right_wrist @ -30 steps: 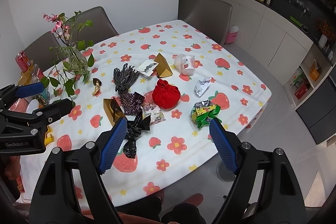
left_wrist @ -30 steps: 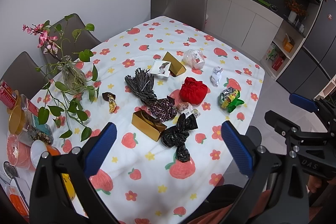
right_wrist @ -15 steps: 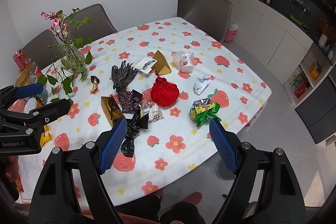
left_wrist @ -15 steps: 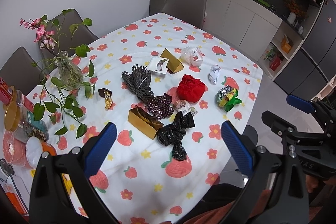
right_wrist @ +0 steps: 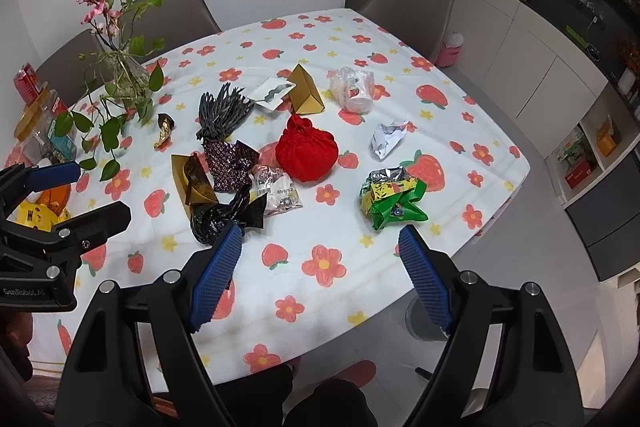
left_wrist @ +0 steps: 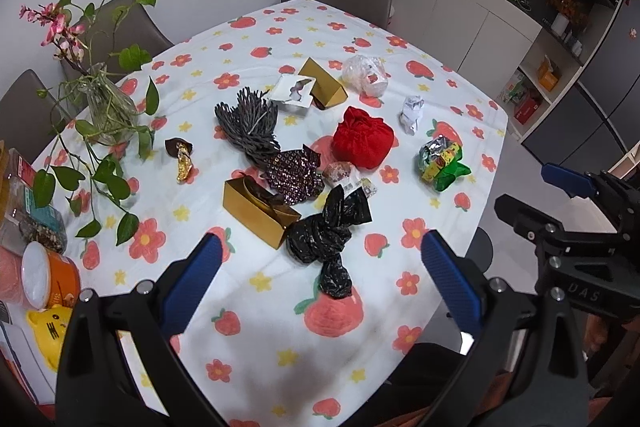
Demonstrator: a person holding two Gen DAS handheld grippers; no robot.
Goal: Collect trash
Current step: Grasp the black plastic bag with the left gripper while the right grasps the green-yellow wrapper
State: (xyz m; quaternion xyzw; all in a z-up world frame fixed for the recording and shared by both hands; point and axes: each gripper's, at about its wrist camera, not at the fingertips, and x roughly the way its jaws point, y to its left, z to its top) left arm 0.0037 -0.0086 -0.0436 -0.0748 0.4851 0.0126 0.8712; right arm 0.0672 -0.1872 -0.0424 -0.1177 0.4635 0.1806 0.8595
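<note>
Trash lies in the middle of a table with a strawberry-print cloth (left_wrist: 256, 291). Nearest is a knotted black plastic bag (left_wrist: 326, 233), also in the right wrist view (right_wrist: 224, 213). Beside it are a gold box (left_wrist: 256, 211), a red cloth bundle (left_wrist: 362, 139), a green and silver wrapper (right_wrist: 390, 199), crumpled white paper (right_wrist: 386, 141), a clear plastic wad (left_wrist: 366, 75) and a gold prism box (right_wrist: 306, 97). My left gripper (left_wrist: 320, 275) is open and empty above the near table edge. My right gripper (right_wrist: 320, 267) is open and empty to its right.
A glass vase with trailing green leaves and pink flowers (left_wrist: 106, 107) stands at the left. Jars and tins (left_wrist: 44, 267) crowd the near left corner. Grey chairs (right_wrist: 404, 11) stand around the far sides. Cabinets and shelves (left_wrist: 480, 15) line the right wall.
Both grippers have drawn slightly nearer to the table and the view has shifted a little. Nothing on the table has moved, and both grippers stay open.
</note>
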